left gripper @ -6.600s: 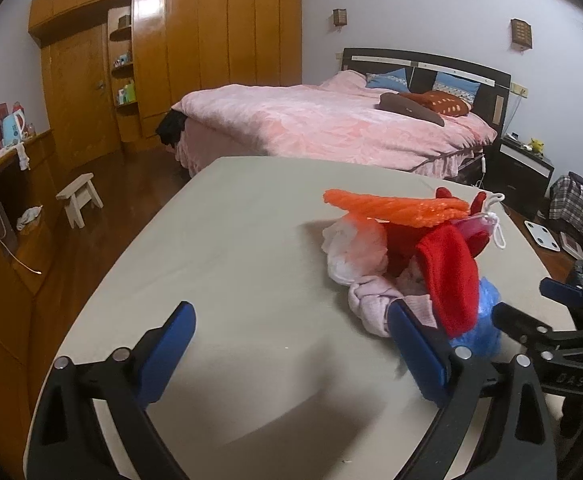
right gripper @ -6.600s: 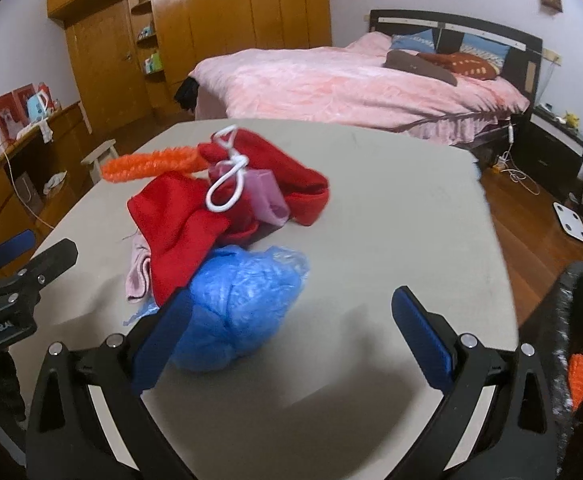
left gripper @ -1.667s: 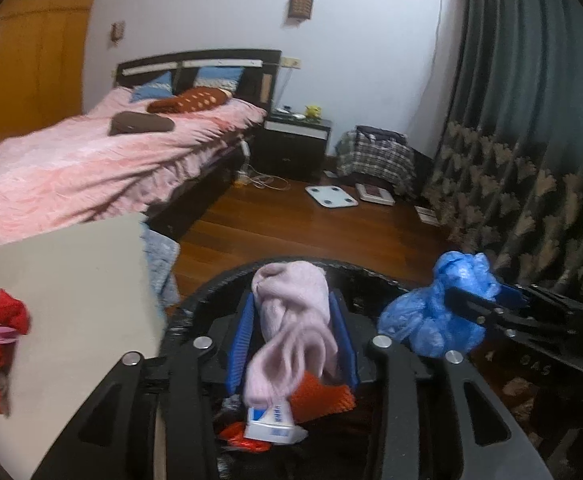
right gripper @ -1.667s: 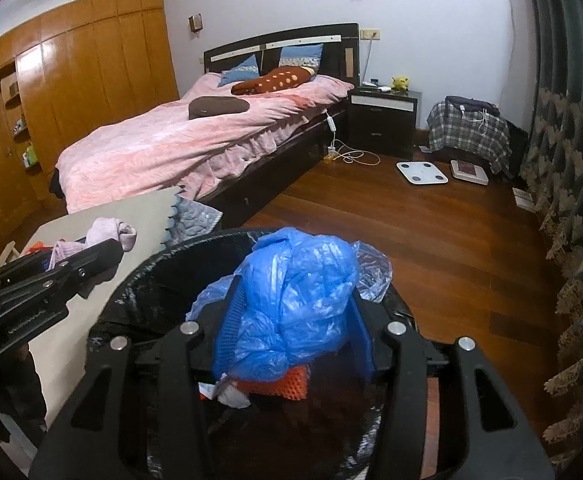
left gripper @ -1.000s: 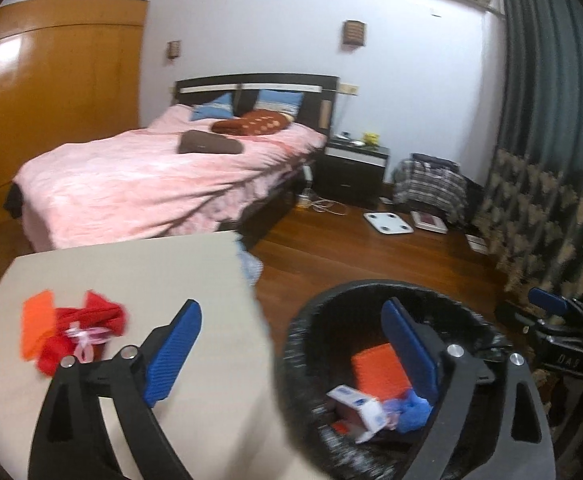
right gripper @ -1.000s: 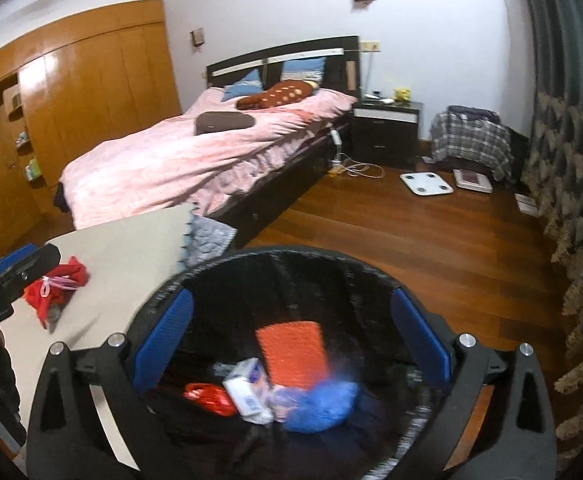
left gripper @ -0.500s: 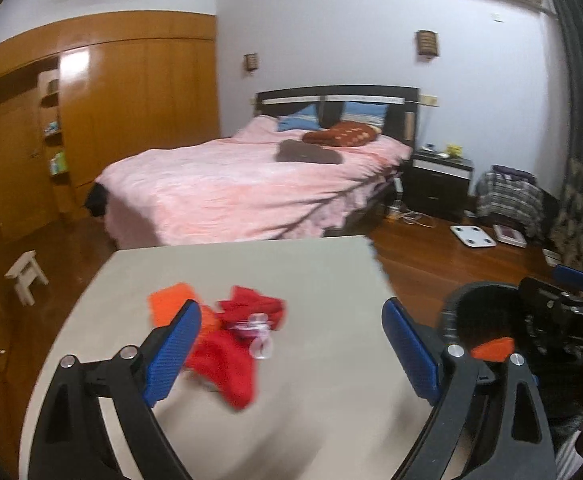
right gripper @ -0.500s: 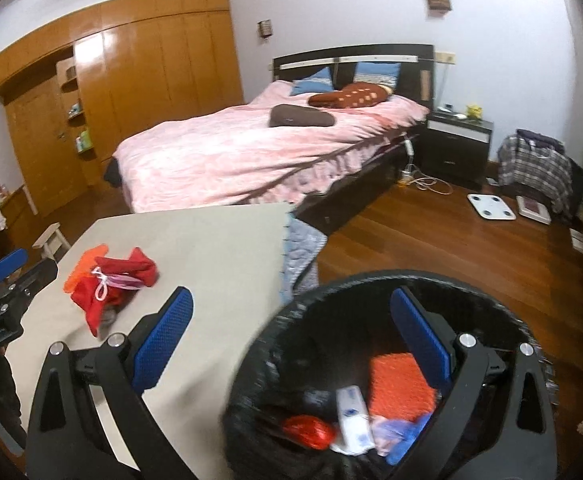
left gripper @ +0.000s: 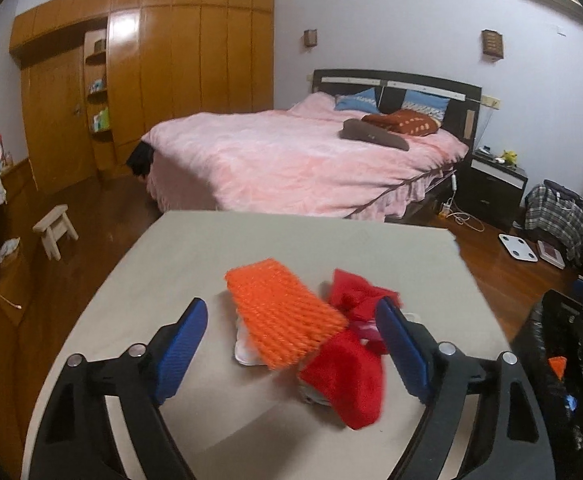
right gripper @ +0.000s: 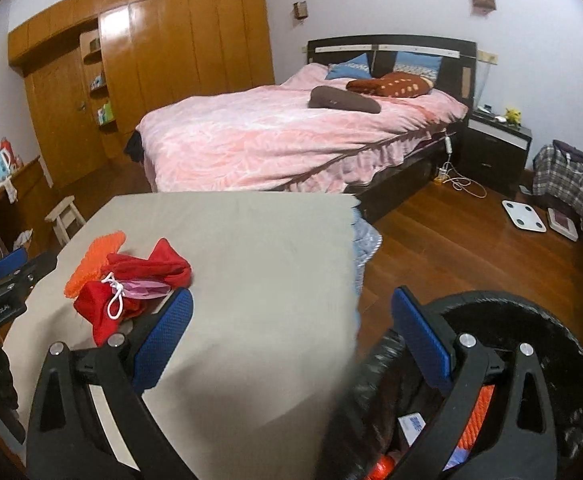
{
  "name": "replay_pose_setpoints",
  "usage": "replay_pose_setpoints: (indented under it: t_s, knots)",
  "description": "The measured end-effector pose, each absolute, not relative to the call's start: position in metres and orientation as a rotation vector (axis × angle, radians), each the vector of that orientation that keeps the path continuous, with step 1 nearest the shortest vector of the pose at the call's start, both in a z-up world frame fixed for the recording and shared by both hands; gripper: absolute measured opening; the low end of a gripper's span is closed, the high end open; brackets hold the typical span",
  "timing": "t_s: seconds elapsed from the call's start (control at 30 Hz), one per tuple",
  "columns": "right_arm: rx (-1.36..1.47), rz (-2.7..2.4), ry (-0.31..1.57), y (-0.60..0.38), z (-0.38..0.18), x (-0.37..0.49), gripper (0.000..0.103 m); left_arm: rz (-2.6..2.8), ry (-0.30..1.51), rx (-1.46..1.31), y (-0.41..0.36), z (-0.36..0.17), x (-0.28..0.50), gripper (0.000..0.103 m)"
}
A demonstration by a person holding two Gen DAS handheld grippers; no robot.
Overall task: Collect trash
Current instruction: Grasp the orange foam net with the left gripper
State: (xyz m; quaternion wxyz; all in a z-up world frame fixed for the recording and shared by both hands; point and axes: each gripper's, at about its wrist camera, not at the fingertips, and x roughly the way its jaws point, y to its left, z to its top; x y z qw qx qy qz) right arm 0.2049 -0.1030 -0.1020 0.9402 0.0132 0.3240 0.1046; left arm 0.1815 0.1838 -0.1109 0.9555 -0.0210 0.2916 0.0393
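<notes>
A pile of trash lies on the beige table (left gripper: 195,252): an orange foam net (left gripper: 283,316), red cloth pieces (left gripper: 347,376) and something white under them. My left gripper (left gripper: 291,344) is open and empty, its blue pads either side of the pile, just short of it. The pile also shows in the right wrist view (right gripper: 131,280), with a white drawstring. My right gripper (right gripper: 291,340) is open and empty, over the table's right edge beside the black-lined trash bin (right gripper: 551,344). The bin holds an orange net, a small box and other scraps.
The bin also shows at the right edge of the left wrist view (left gripper: 563,364). A pink bed (left gripper: 299,160) stands beyond the table. A small wooden stool (left gripper: 55,228) and a low cabinet are at left. A scale (right gripper: 525,216) lies on the wood floor.
Both grippers let go of the pink cloth and the blue bag into the bin, opened, and swung left from the bin back toward the table. My left gripper has closed in on the pile.
</notes>
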Motion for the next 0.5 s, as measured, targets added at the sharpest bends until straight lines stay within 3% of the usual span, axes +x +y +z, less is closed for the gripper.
replay_pose_setpoints:
  t_s: [0.5]
  knots:
    - [-0.034, 0.257, 0.724, -0.061, -0.134, 0.247, 0.096, 0.035, 0.739, -0.113, 0.203, -0.157, 0.237, 0.08]
